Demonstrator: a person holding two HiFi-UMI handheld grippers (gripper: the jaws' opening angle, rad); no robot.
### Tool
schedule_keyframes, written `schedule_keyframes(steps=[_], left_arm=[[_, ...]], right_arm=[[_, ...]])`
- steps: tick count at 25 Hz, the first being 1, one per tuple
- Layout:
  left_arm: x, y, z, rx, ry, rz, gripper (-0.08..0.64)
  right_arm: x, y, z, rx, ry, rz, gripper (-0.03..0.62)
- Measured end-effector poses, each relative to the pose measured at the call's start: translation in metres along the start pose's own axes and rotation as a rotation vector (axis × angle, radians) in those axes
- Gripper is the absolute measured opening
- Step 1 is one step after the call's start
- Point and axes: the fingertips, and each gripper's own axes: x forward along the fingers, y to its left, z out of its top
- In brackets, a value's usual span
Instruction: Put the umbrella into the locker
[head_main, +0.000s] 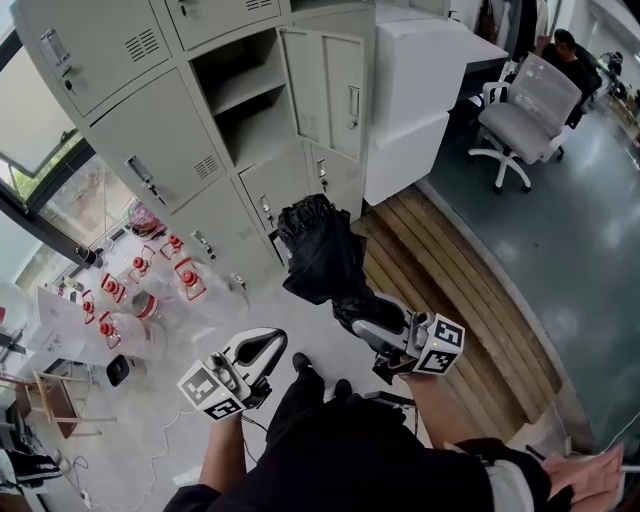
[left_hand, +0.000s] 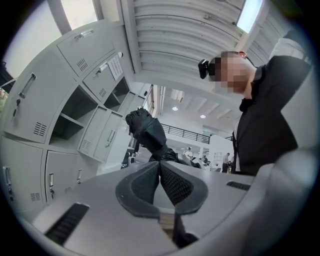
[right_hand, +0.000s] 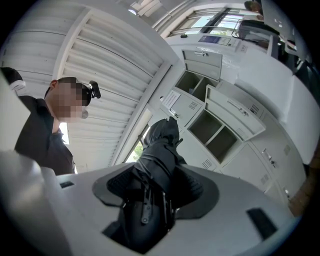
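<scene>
The folded black umbrella (head_main: 318, 258) sat clamped between the jaws of the right gripper (head_main: 362, 315), outside the locker (head_main: 150, 150) and in the air in front of it. In the right gripper view the two pads pressed on the umbrella (right_hand: 161, 150) from either side, with its near end sunk deep into the throat of the right gripper (right_hand: 161, 175) and the rest of it standing out beyond the fingertips. Most of its length was therefore ahead of the tool, in line with the jaws. From the head view its long axis ran from the gripper at the lower right up to the upper left, and the bunched free end pointed at the grey locker fronts, close to the closed lower doors. The open compartment (head_main: 250, 110), with its door (head_main: 335, 85) swung out to the right, lay higher up in that picture. In the right gripper view the umbrella tilted upward and away, its far end aimed towards the open compartments (right_hand: 215, 132). The left gripper (head_main: 272, 345) hung to the left of the umbrella and clear of it; in its own view the jaws of the left gripper (left_hand: 160, 167) were pressed together at the tips with nothing between them, and the umbrella (left_hand: 147, 131) showed beyond them, slanting up to the left. An office chair (head_main: 525, 110) stood well off to the right.
</scene>
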Motion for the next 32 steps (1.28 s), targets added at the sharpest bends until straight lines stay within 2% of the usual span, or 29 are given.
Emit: schedule_keyframes(steps=[6,10,14,22,27,32], left_arm=[[-0.005,0.029,0.011,0.008,-0.037,-0.009,0.02],[0.002,0.049,0.03,0.052,-0.062,-0.026,0.02],[0.003,0.075,0.05,0.074,-0.084,-0.043,0.02],[0.01,0.139,0.082,0.09,-0.087,-0.073,0.02],[0.005,0.187,0.103,0.088,-0.106,-0.057,0.02],[-0.008,0.225,0.119,0.088,-0.121,-0.053,0.02]], right_arm=[[0.021,-0.01,0.002,-0.022,0.03,-0.008,0.247],[0.034,-0.015,0.016,-0.004,0.029,0.013,0.247],[0.052,-0.024,0.023,-0.03,0.035,0.013,0.247],[0.106,-0.063,0.038,0.002,0.016,0.001,0.247],[0.141,-0.088,0.044,-0.021,0.019,-0.03,0.247],[0.173,-0.11,0.043,-0.005,0.008,-0.054,0.247]])
